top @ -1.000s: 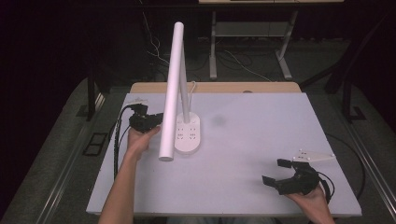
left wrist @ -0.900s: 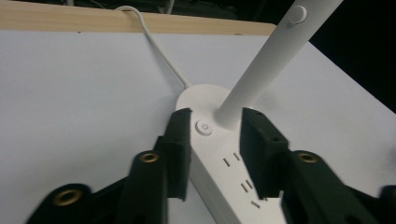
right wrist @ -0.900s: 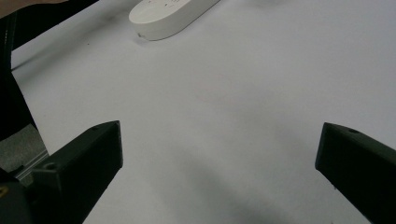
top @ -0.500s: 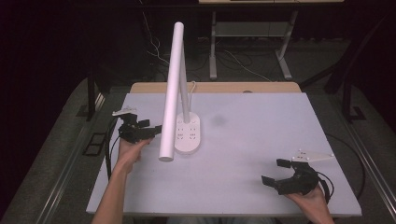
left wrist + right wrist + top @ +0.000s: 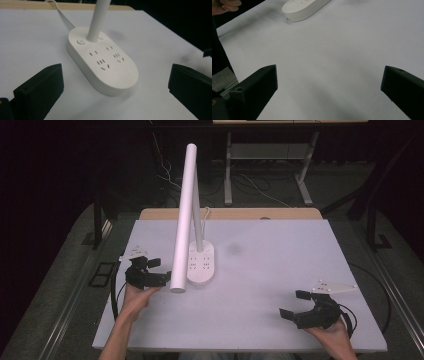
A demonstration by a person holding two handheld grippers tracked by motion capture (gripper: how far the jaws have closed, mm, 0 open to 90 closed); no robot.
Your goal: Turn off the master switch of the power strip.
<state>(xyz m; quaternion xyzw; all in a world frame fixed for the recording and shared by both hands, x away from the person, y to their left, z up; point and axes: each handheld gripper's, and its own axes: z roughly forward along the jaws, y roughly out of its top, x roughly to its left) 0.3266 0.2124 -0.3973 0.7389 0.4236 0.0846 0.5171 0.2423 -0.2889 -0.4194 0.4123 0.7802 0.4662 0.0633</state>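
Left claw (image 5: 162, 272): jaws spread wide, having just opened; nothing between them, released and just beside the lamp head's near tip.
Right claw (image 5: 295, 304): jaws standing apart over bare desk, grasping nothing.
Task thing: white plastic desk lamp with an oval socket base (image 5: 103, 62), a slim upright stem and a long tube-shaped head (image 5: 183, 220).
Direction from left claw: base lies straight ahead between the jaw lines, close but not touching; tube head hangs just to the claw's right in the high view.
Long axis: base runs away from the left claw toward the far edge of the desk; tube head slopes from high and far down to low and near.
Nearer hand: left, by a wide margin; right claw is well apart from the lamp.
Desk (image 5: 280, 250): pale, matte sheet.
Containers: none seen.
Judgement: any re-grasp of the lamp falls to the left claw.
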